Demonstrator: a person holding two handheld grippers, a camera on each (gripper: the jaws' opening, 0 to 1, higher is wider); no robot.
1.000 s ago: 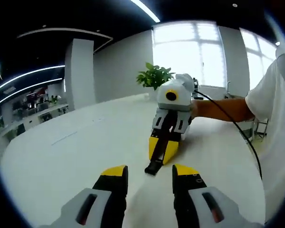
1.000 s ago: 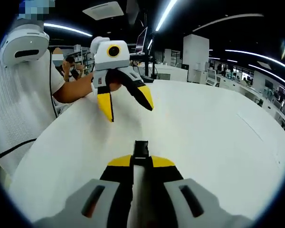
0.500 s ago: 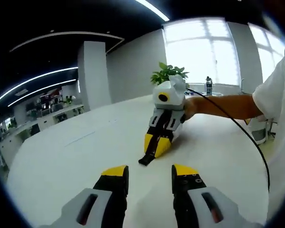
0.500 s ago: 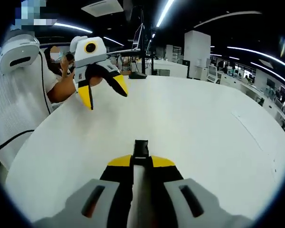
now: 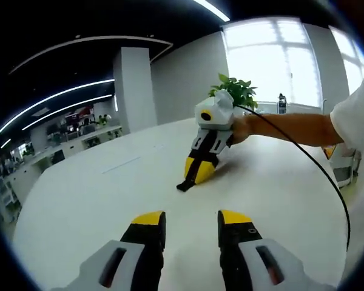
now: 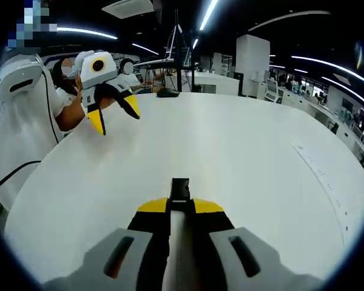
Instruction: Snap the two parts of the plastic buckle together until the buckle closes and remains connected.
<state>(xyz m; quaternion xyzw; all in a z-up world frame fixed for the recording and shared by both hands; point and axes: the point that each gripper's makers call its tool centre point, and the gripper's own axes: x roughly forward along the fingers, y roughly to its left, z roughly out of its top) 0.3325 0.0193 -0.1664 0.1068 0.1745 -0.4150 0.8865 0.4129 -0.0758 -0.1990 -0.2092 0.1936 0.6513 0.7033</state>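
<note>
Bottom centre, left gripper view: left gripper (image 5: 191,223), yellow-tipped fingers (image 5: 147,221) spread apart, nothing between them, bare tabletop (image 5: 97,200) in the gap.
Centre, left gripper view: right gripper (image 5: 194,174) reaching in from the right, tips angled down onto the tabletop, fingers pressed together on a black buckle part (image 5: 184,185).
Buckle part, left gripper view: sticks out past the yellow tips toward lower left, end touching or just above the tabletop, cannot tell which.
Bottom centre, right gripper view: right gripper (image 6: 180,205), fingers (image 6: 151,207) closed tight on the black buckle part (image 6: 180,189), clip end poking up between the yellow tips.
Upper left, right gripper view: left gripper (image 6: 114,115), held above the tabletop (image 6: 249,157), fingers splayed wide, nothing held.
Second buckle part: not made out in either view.
Right side, left gripper view: person's hand (image 5: 239,128) and bare forearm on the right gripper's handle, white sleeve (image 5: 358,115) at the frame edge, black cable (image 5: 315,176) trailing down the right.
Left side, right gripper view: person in white clothing (image 6: 18,127) behind the left gripper, black cable (image 6: 12,173) crossing lower left.
Background, left gripper view: potted plant (image 5: 233,91) behind the right gripper, bottle (image 5: 282,103) by the bright window (image 5: 273,57), white pillar (image 5: 132,88).
Background, right gripper view: ceiling light strips (image 6: 215,15), white pillar (image 6: 253,60), office desks far back.
Tabletop: white, wide, faint printed marks near the right edge in right gripper view.
</note>
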